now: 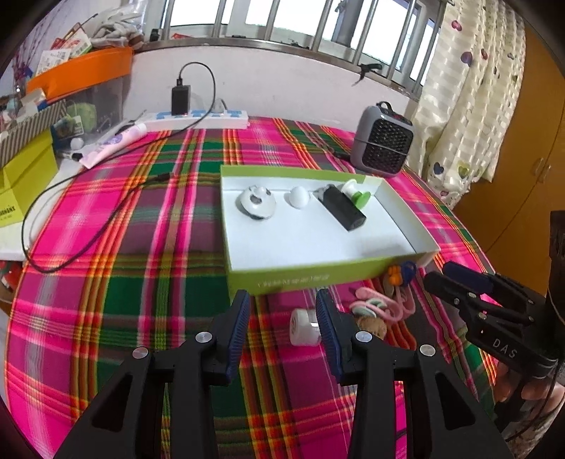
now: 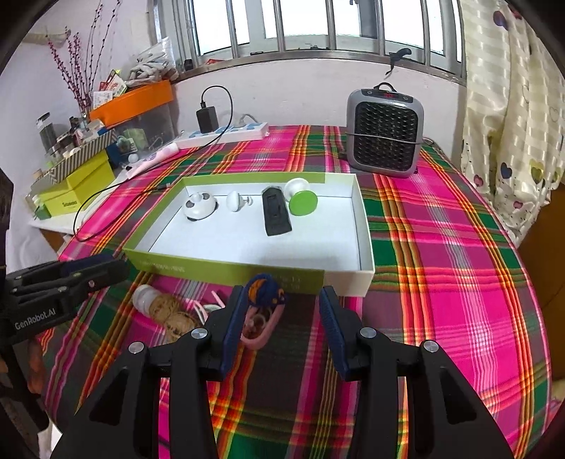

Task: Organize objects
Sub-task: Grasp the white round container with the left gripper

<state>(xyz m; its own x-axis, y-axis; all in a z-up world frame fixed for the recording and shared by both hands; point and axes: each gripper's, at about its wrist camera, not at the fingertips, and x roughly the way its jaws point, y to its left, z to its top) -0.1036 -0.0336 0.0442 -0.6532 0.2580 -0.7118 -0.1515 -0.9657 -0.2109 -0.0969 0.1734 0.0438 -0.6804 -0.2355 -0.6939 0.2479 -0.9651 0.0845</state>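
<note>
A table draped in a bright pink, green and orange plaid cloth [image 2: 441,247] fills most of both views. Near its middle sits a shallow lime-green cardboard box with a white inside [image 2: 226,268]. Lined up along its far wall are a round white gadget with grey spots [image 2: 199,206], a small white knob [image 2: 236,201], a black rectangular device [image 2: 276,212] and a white-and-green mushroom-shaped piece [image 2: 302,199].

Loose on the cloth just in front of the box lie a small white lidded jar [image 1: 302,326] on its side, two brown walnuts [image 2: 169,314], a tangle of pink hair bands [image 1: 381,303] and a navy knitted ornament with orange patches [image 2: 265,289], close against the box's near wall.

The left gripper [image 1: 282,314] hovers over the cloth, jaws apart with nothing between them; the jar lies just beside its right finger. The right gripper [image 2: 280,314] also stands parted and empty, with the navy ornament and pink bands just inside its left finger, untouched.

At the table's far edge stand a grey mesh-fronted fan heater [image 2: 385,132] and a white power strip [image 2: 226,132] with a black charger [image 2: 206,118] plugged in. Behind runs a white wall under a barred window [image 2: 317,24], a cream heart-print curtain [image 2: 512,106] hangs on the right, and an orange tray [image 2: 132,100] tops cluttered boxes on the left.
</note>
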